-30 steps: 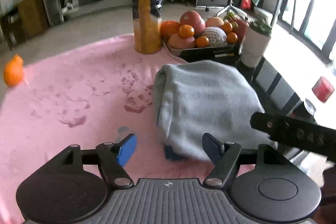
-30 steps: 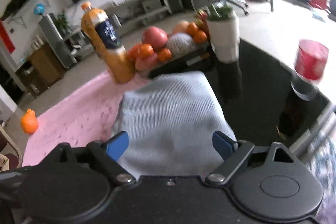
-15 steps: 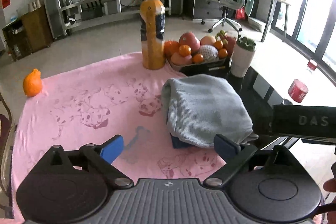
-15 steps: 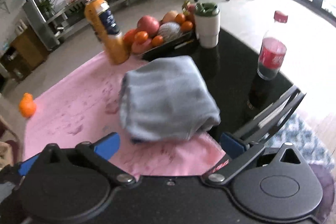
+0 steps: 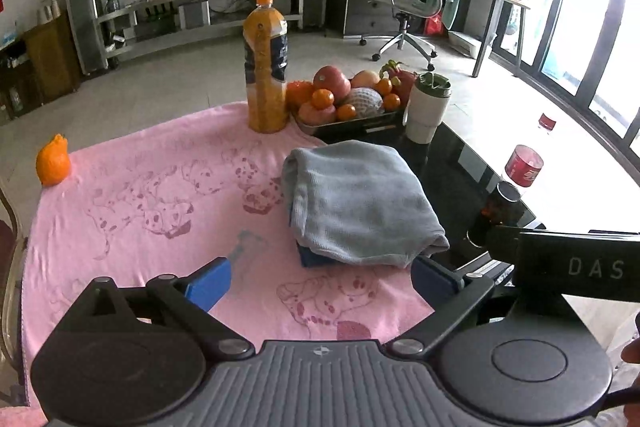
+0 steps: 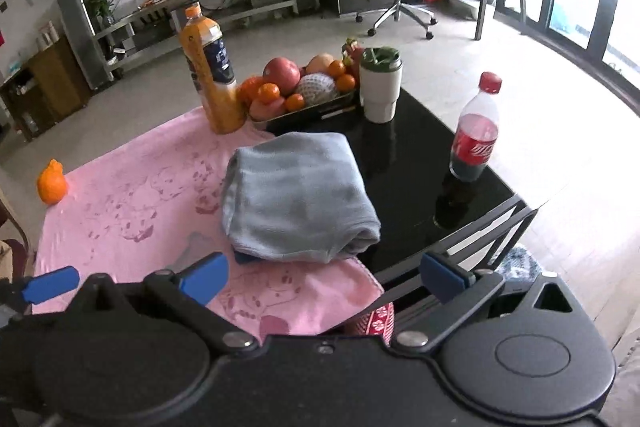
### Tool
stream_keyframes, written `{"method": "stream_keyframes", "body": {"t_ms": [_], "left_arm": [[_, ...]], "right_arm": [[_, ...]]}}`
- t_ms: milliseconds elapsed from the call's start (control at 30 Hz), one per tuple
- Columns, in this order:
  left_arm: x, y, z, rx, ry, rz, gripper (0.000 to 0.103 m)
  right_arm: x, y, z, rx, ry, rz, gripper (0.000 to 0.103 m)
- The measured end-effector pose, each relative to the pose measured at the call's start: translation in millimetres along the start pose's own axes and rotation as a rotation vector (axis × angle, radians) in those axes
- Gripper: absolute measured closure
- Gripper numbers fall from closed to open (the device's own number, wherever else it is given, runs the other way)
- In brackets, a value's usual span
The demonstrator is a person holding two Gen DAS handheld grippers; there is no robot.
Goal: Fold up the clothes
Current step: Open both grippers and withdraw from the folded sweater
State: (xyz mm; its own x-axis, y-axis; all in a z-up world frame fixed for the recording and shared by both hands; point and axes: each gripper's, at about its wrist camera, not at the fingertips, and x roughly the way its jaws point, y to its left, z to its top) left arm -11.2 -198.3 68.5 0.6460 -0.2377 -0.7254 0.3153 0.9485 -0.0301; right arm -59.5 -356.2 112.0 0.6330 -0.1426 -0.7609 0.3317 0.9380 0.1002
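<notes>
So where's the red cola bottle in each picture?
Left wrist view: the cola bottle is at the right edge, on the black table, partly hidden by the right gripper's body.
Right wrist view: it stands in full view, right of centre.
Shared landmark: the white cup beside the fruit tray.

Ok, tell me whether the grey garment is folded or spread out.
Folded. The grey garment sits as a compact bundle with doubled, rounded edges on the pink cloth, both grippers open and clear of it.
</notes>
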Motion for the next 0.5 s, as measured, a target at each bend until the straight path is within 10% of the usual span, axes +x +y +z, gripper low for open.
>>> {"method": "stream_keyframes", "body": {"t_ms": [500], "left_arm": [[0.9, -9.2, -4.8, 0.02, 0.012, 0.007, 0.004]], "right_arm": [[1.6, -10.9, -7.4, 0.006, 0.004, -0.018, 0.0]]}}
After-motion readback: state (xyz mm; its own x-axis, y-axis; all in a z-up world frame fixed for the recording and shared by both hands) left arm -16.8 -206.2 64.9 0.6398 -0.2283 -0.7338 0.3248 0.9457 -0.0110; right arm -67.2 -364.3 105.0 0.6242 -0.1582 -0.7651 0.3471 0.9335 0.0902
